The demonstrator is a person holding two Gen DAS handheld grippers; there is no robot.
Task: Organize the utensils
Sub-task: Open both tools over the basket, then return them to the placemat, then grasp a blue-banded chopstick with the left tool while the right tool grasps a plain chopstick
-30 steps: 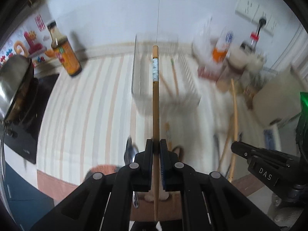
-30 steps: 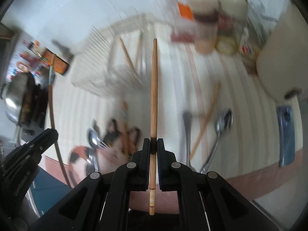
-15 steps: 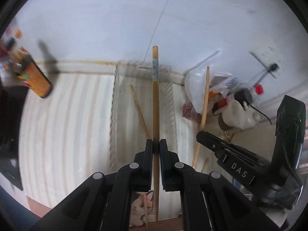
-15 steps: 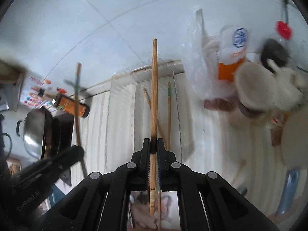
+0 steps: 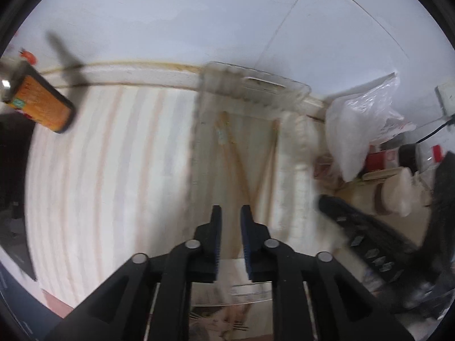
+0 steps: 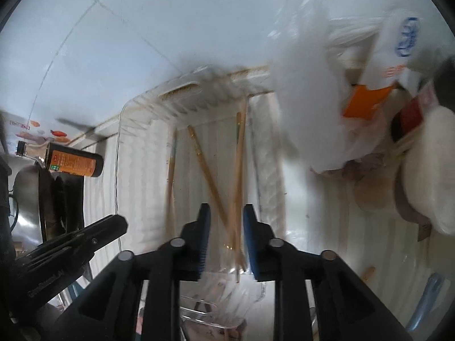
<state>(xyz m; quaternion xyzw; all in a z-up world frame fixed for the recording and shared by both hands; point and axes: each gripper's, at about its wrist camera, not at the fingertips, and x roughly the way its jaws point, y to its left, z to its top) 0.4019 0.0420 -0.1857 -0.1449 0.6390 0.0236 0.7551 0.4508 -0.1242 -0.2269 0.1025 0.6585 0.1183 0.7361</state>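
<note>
The left gripper [image 5: 230, 216] has its jaws parted with nothing between them; the right gripper [image 6: 226, 216] likewise stands with jaws apart and empty. Both hang above a clear plastic tray [image 5: 199, 130] [image 6: 121, 147] that sits on a worktop [image 5: 99, 170] [image 6: 327, 227] covered in a pale cloth with faint pink and grey stripes. The tray's far end lies close to a white tiled wall [image 5: 199, 14] [image 6: 170, 14].

Inside the tray lie the wooden chopsticks [image 5: 241, 167] [image 6: 210, 179], about 4 of them in the right view, loose and crossing one another, just ahead of and beneath both pairs of jaws, touching neither.

To the left of the tray, well apart from it, stands a dark bottle with an orange label [image 5: 42, 108] [image 6: 72, 163]; its print is too small to read. A steel wok [image 6: 25, 199] sits beyond it. To the right of the tray are a crumpled plastic bag [image 5: 358, 130] [image 6: 307, 108] and a white packet with blue and orange printing [image 6: 398, 56], blurred past reading. Each gripper shows at the edge of the other's view.
</note>
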